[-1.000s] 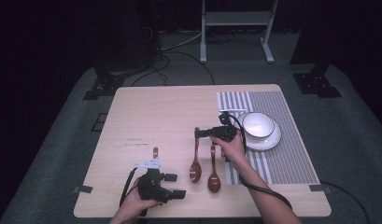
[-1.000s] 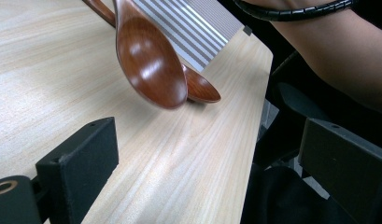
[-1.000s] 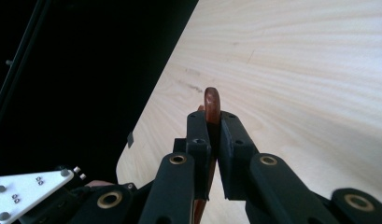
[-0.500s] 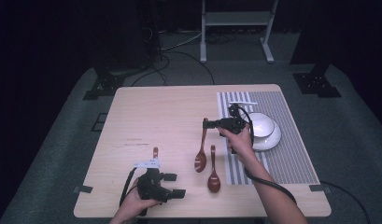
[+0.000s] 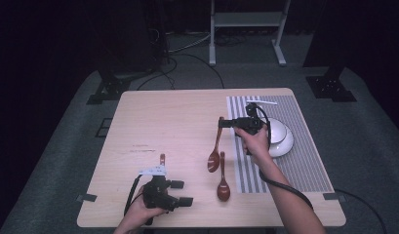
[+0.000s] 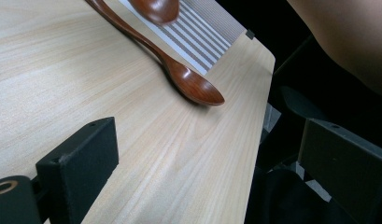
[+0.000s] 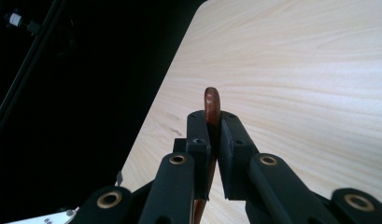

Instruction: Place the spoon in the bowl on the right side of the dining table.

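Right gripper view is showing your right gripper (image 7: 213,140) with jaws clamped on the handle end of a wooden spoon (image 5: 215,148); its long axis is hanging down toward the table (image 5: 177,122). The white bowl (image 5: 280,139) is lying just behind your right hand. Left gripper (image 5: 175,192) jaws are standing apart, empty.

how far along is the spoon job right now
Early stage, judging by the layout. Done: the right gripper is shut on the handle of one wooden spoon, its bowl hanging low over the table. In hand: that spoon, lifted beside the striped mat. Left: a second spoon lies flat on the table, and the white bowl holds no spoon. The left gripper is open, idle.
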The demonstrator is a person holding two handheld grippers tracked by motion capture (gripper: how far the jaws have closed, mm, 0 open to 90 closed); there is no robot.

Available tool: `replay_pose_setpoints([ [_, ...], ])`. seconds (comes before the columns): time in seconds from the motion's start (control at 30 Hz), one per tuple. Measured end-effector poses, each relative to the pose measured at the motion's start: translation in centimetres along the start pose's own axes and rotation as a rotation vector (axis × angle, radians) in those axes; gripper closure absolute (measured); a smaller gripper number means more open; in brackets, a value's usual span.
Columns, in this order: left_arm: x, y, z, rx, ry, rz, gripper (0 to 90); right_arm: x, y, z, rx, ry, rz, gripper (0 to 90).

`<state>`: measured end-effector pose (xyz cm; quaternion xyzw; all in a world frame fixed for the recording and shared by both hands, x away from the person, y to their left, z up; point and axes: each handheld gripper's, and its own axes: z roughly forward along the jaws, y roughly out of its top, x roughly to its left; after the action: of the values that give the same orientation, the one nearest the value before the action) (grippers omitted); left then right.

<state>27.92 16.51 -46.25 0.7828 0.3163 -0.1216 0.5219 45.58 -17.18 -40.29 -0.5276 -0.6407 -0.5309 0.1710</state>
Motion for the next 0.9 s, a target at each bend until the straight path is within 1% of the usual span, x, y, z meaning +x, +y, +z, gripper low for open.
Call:
replay_pose_setpoints([
  [0.03, 0.0, 0.0, 0.0, 0.002, 0.0, 0.002, 3.8, -0.1, 0.2, -0.4, -0.013, -0.007, -0.001, 83.2],
  [0.13, 0.0, 0.0, -0.1, 0.0, 0.001, 0.001, 3.8, -0.2, 0.4, -0.8, -0.024, -0.017, 0.003, 83.2],
  [0.17, 0.0, 0.0, -0.1, 0.0, 0.002, 0.0, 3.8, -0.3, 0.6, -1.3, -0.037, -0.021, 0.006, 83.2],
  [0.2, 0.0, 0.0, -0.1, 0.0, 0.002, 0.001, 3.8, -0.3, 0.6, -1.3, -0.037, -0.021, 0.006, 83.2],
  [0.23, 0.0, 0.0, -0.1, -0.001, 0.002, 0.001, 3.8, -0.4, 0.8, -1.7, -0.047, -0.031, 0.006, 83.2],
  [0.27, 0.0, 0.0, -0.1, -0.001, 0.002, 0.001, 3.8, -0.4, 0.8, -1.7, -0.047, -0.031, 0.006, 83.2],
  [0.37, 0.0, 0.0, -0.1, -0.002, -0.003, -0.001, 3.8, -0.6, 1.2, -2.6, -0.066, -0.044, 0.014, 83.2],
  [0.4, 0.0, 0.0, -0.1, -0.002, -0.003, -0.001, 3.8, -0.6, 1.2, -2.6, -0.066, -0.044, 0.014, 83.2],
  [0.43, 0.0, 0.0, -0.1, 0.001, -0.003, 0.002, 3.8, -0.7, 1.3, -3.0, -0.078, -0.052, 0.011, 83.2],
  [0.47, 0.0, 0.0, -0.1, 0.001, -0.003, 0.002, 3.8, -0.7, 1.3, -3.0, -0.078, -0.052, 0.011, 83.2],
  [0.5, 0.0, 0.0, -0.1, 0.001, -0.003, 0.001, 3.8, -0.8, 1.5, -3.6, -0.088, -0.06, 0.014, 83.2],
  [0.53, 0.0, 0.0, -0.1, 0.001, -0.003, 0.001, 3.8, -0.8, 1.5, -3.6, -0.088, -0.06, 0.014, 83.2],
  [0.57, 0.0, 0.0, -0.1, 0.001, -0.003, 0.001, 3.8, -0.8, 1.7, -4.1, -0.099, -0.07, 0.012, 83.1],
  [0.6, 0.0, 0.0, -0.1, 0.001, -0.002, 0.002, 3.8, -0.8, 1.7, -4.1, -0.099, -0.07, 0.012, 83.1],
  [0.63, 0.0, 0.0, -0.1, 0.001, -0.002, 0.002, 3.8, -0.9, 1.9, -4.6, -0.111, -0.077, 0.013, 83.1],
  [0.67, 0.0, 0.0, -0.1, 0.001, -0.002, 0.001, 3.8, -0.9, 1.9, -4.6, -0.111, -0.077, 0.013, 83.1],
  [0.7, 0.0, 0.0, -0.1, 0.0, -0.001, 0.0, 3.8, -1.0, 2.1, -5.2, -0.123, -0.085, 0.017, 83.1],
  [0.73, 0.0, 0.0, -0.1, 0.0, -0.001, 0.0, 3.8, -1.0, 2.1, -5.2, -0.123, -0.085, 0.017, 83.1],
  [0.9, 0.0, 0.0, -0.1, -0.001, 0.0, -0.001, 3.8, -1.3, 2.5, -6.3, -0.146, -0.1, 0.024, 83.1],
])
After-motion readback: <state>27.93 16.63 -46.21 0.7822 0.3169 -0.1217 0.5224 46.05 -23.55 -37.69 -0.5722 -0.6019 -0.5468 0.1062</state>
